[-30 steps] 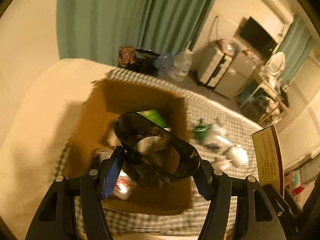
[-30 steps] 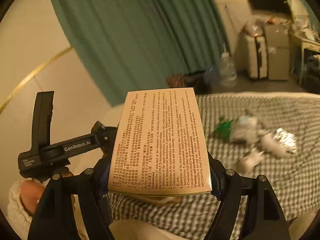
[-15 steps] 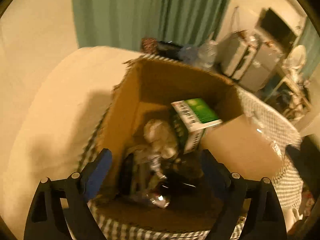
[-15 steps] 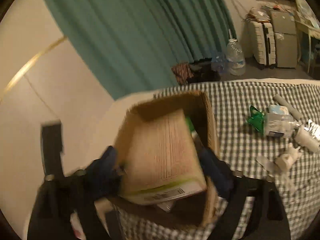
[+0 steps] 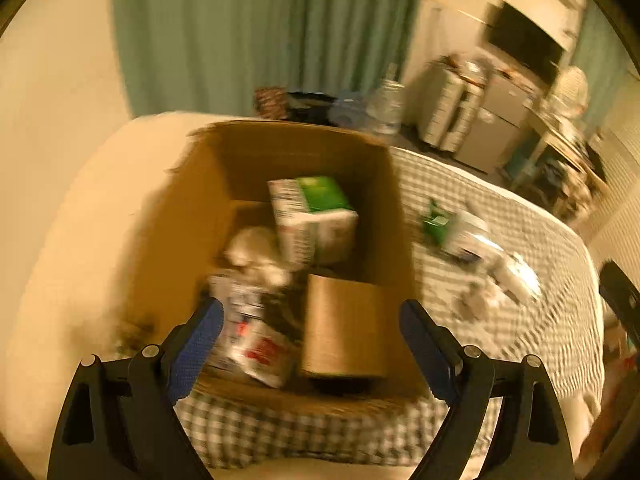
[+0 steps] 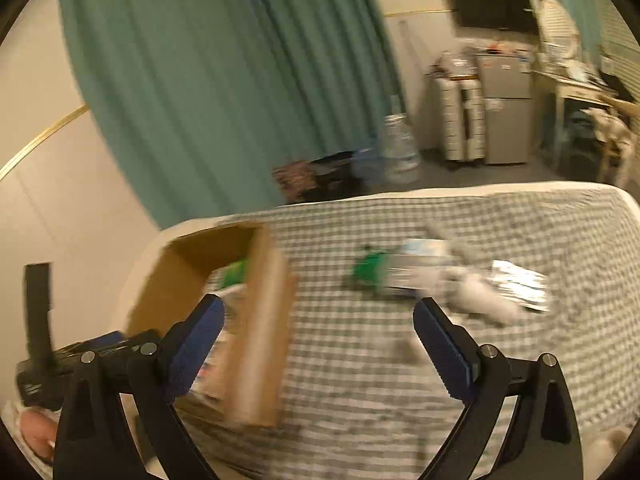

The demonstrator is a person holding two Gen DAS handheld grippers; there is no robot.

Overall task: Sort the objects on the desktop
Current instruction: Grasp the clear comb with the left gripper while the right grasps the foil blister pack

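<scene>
Both claws are spread and empty: the left claw hangs over the box, the right claw just beside it. Several cartons already lie in the box; a small pile on the checked cloth beside it is left to sort.

Open cardboard box holding green-white carton, tan carton, wrappers; loose items scattered alongside on checked cloth.
</scene>
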